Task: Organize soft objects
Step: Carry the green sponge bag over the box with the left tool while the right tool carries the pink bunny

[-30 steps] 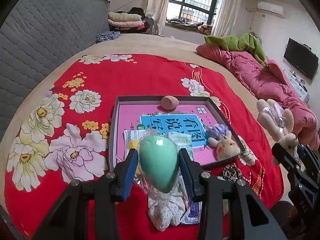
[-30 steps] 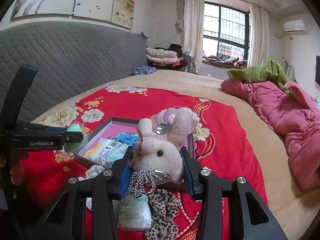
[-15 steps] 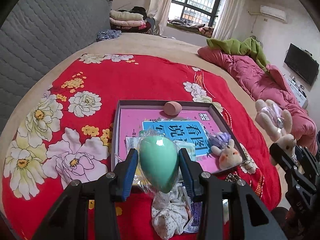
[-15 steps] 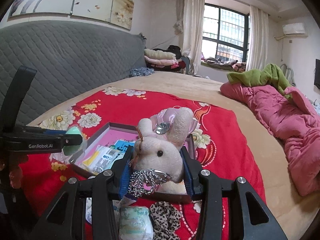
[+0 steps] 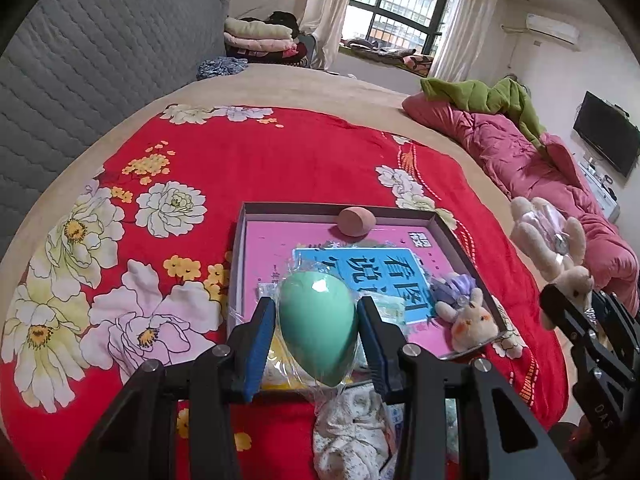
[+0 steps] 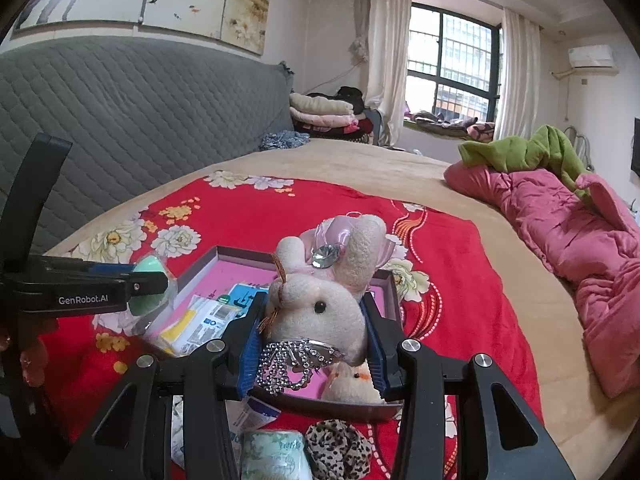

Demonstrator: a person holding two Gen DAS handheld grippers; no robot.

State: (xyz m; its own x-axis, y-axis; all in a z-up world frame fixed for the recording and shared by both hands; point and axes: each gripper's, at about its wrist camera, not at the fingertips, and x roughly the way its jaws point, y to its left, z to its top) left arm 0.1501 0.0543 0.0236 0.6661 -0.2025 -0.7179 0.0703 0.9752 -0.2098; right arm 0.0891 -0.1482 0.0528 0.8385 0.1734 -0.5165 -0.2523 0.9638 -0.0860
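The left tongs (image 5: 318,332) pinch a green egg-shaped sponge (image 5: 318,326) in a clear wrapper, its blue pads pressing on both sides. The right tongs (image 6: 312,344) pinch a pale plush rabbit (image 6: 320,300) at its head, with the ears pointing up and a bead ornament hanging below. Both things are in the air, just in front of the near edge of the box.

Under them is the bed (image 5: 320,92) with a red flowered blanket (image 5: 260,160). On the blanket lies a shallow grey box (image 5: 340,210) with a pink bottom. It already holds a blue booklet (image 5: 372,276), some flat packets, a small plush rabbit (image 5: 468,322) in the near right corner and a brown sponge (image 5: 357,221) at the far wall. In front of the box, on the blanket, lie a white flowered cloth (image 5: 352,428), a leopard hair tie (image 6: 338,446) and a pale green packet (image 6: 276,456).

The step in hand seems to be carrying both things into the box. To do it well, I think each hand should go over the near wall to a free place. The pink part at the far left looks good for the sponge. The rabbit is better set beside the small one, not on top. The tongs should go low before they let go, because the sponge can roll and the rabbit can fall over.
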